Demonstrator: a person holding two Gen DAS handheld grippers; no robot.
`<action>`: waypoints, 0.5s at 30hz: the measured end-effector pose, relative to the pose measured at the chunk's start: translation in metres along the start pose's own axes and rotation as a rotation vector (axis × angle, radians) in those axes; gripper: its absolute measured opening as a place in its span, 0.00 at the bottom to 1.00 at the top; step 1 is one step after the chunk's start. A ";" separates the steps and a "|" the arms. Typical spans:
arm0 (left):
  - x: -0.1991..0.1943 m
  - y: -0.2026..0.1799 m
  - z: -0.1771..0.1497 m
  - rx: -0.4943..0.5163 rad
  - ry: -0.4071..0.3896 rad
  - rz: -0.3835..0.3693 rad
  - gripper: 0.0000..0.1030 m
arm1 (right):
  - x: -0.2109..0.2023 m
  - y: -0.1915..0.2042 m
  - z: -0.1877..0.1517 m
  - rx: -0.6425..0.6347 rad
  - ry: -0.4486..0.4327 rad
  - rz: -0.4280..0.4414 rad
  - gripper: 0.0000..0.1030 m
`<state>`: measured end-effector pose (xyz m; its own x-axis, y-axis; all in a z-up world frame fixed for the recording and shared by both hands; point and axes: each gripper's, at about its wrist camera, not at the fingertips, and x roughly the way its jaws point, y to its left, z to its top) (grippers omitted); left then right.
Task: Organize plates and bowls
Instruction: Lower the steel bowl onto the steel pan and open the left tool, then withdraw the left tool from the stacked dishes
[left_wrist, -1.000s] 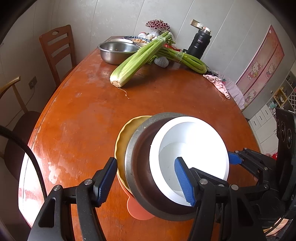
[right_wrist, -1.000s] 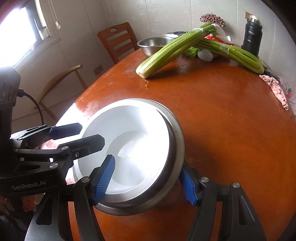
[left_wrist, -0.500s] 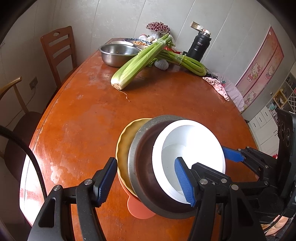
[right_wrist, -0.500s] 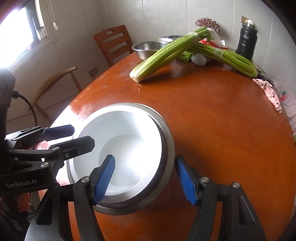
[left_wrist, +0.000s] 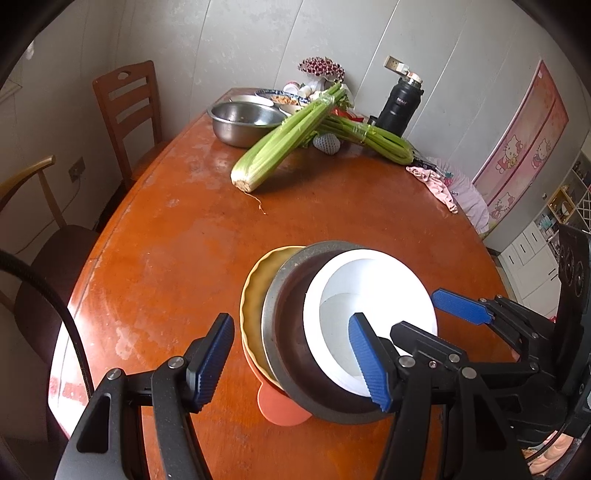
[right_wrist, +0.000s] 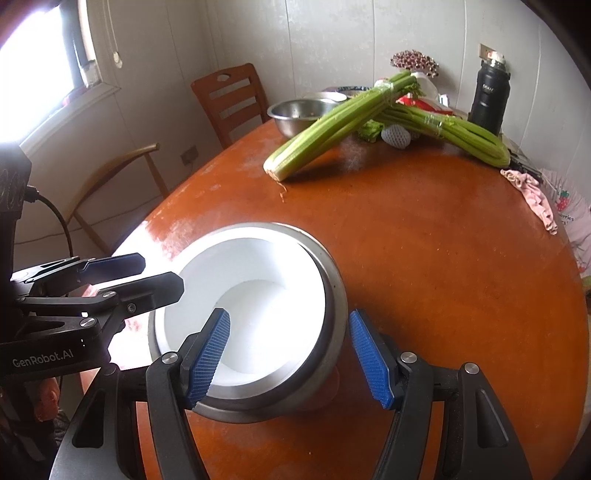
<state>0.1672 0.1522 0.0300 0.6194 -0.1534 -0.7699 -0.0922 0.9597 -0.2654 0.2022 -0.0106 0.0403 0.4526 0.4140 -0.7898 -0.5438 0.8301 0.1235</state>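
Pulling back from the stack, both grippers now sit a little farther from it than a second ago, and the nested dishes look smaller in each wrist view. That suggests the stacking step is done and the stack has been left on the counter (left_wrist: 155, 258).

The left gripper (left_wrist: 291, 360) is spread wide, released, its fingers straddling the near rim of the stack without visibly touching it. The right gripper (right_wrist: 288, 354) is likewise released, one finger over the white bowl (right_wrist: 258, 306), the other outside the steel bowl (right_wrist: 332, 295).

The white bowl sits inside the steel bowl, which rests on a yellow plate (left_wrist: 255, 295) over an orange plate (left_wrist: 280, 406), near the counter's front edge.

Farther back lie celery (left_wrist: 284, 144), a second steel basin (left_wrist: 243, 122) and a flask (left_wrist: 400, 103), untouched.
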 end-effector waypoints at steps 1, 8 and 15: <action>-0.004 -0.001 -0.001 0.002 -0.007 0.002 0.62 | -0.005 0.001 -0.001 -0.003 -0.013 0.000 0.67; -0.030 -0.015 -0.018 0.025 -0.055 0.063 0.64 | -0.039 0.003 -0.012 0.009 -0.083 0.009 0.67; -0.053 -0.030 -0.052 0.026 -0.096 0.075 0.66 | -0.068 0.008 -0.042 -0.004 -0.116 0.008 0.68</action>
<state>0.0966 0.1190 0.0488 0.6831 -0.0591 -0.7279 -0.1219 0.9735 -0.1934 0.1373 -0.0477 0.0692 0.5266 0.4616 -0.7139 -0.5507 0.8250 0.1272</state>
